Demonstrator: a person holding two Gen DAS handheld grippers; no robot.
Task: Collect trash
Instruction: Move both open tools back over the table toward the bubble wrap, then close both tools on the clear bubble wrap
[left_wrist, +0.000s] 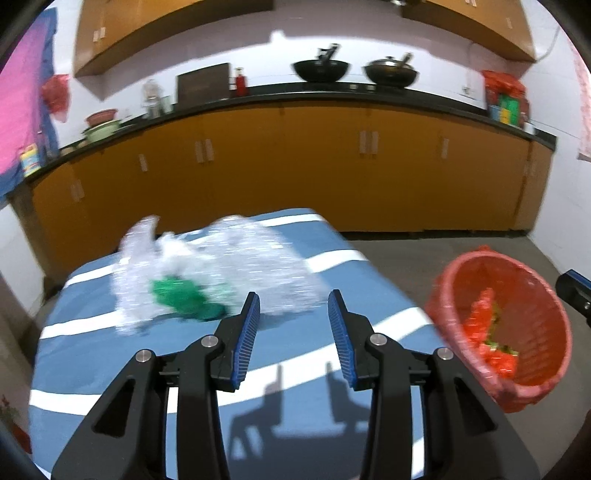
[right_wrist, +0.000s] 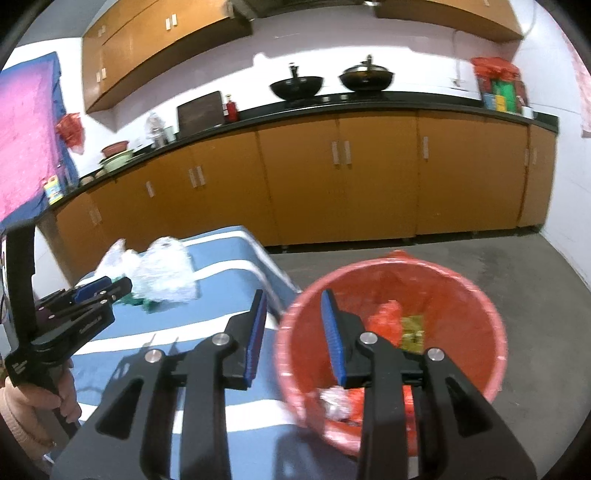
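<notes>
Looking along the left wrist view, the left gripper is shown with its jaws parted and nothing between the blue pads, raised over a tabletop covered in a blue cloth with white stripes. Just beyond the fingertips, a crumpled sheet of clear plastic wrap is seen lying on the cloth, with a green scrap tucked under its near edge; both are blurred, so their exact outline cannot be given. At the right, beside the tabletop edge, a red trash basket lined with a red bag is seen, already holding red and green scraps. In the right wrist view, the right gripper is likewise shown open and empty, set above the near rim of the same trash basket, in which red, green and pale crumpled pieces are visible. The left gripper appears at the left of this view, held by a hand and pointed at the plastic wrap near the far corner of the tabletop. Two risks may be judged from here: the thin, springy wrap could be pinched by one fold only and slip free or trail during the carry, and the green scrap beneath could be left behind or dragged off the tabletop edge to the floor.
</notes>
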